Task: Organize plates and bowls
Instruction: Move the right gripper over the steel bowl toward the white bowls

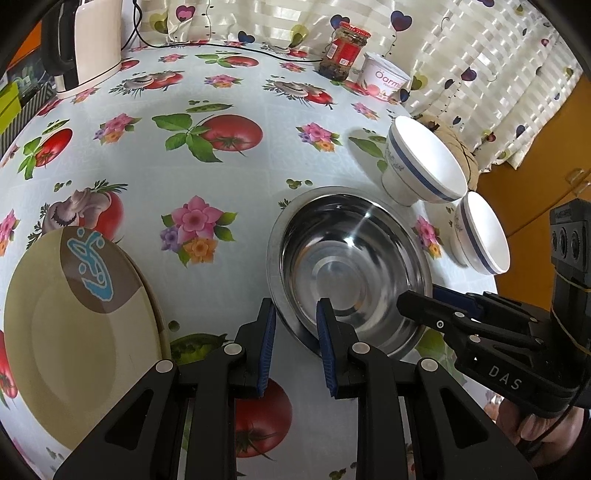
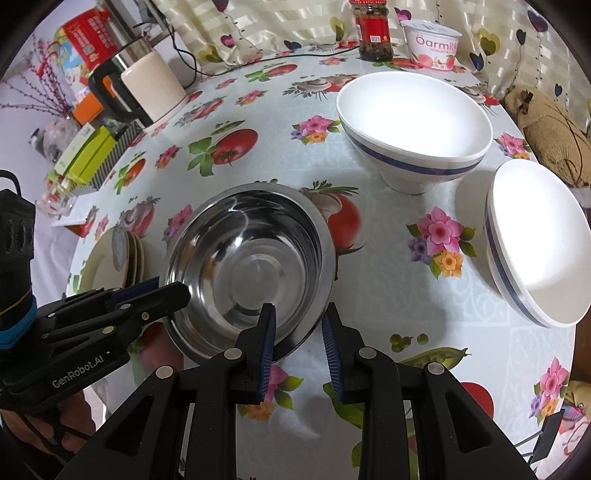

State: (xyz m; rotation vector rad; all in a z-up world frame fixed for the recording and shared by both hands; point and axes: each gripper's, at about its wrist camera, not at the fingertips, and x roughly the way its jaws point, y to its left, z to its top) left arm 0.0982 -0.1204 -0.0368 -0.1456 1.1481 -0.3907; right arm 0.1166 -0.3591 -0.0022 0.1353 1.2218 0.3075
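Steel bowl (image 1: pixel 351 269) sits on the desk (image 1: pixel 236 206) between your two hand-held grippers, both tilted steeply downward. Your left hand-held gripper (image 1: pixel 295 310) straddles the bowl's near-left rim, one pad inside and one outside; the jaws are parted and I cannot tell whether the pads press on the metal. Your right hand-held gripper (image 2: pixel 300 314) straddles the near-right rim the same way, grip likewise uncertain. Stacked plates (image 1: pixel 79 332) lie to the left of the bowl, apart from it. Two white bowls (image 2: pixel 413 129) with blue bands stand to the right, the nearer one (image 2: pixel 535 243) close to the desk's edge. Open tablecloth lies beyond the steel bowl, toward the kettle (image 2: pixel 147 85) and jar (image 2: pixel 373 33).
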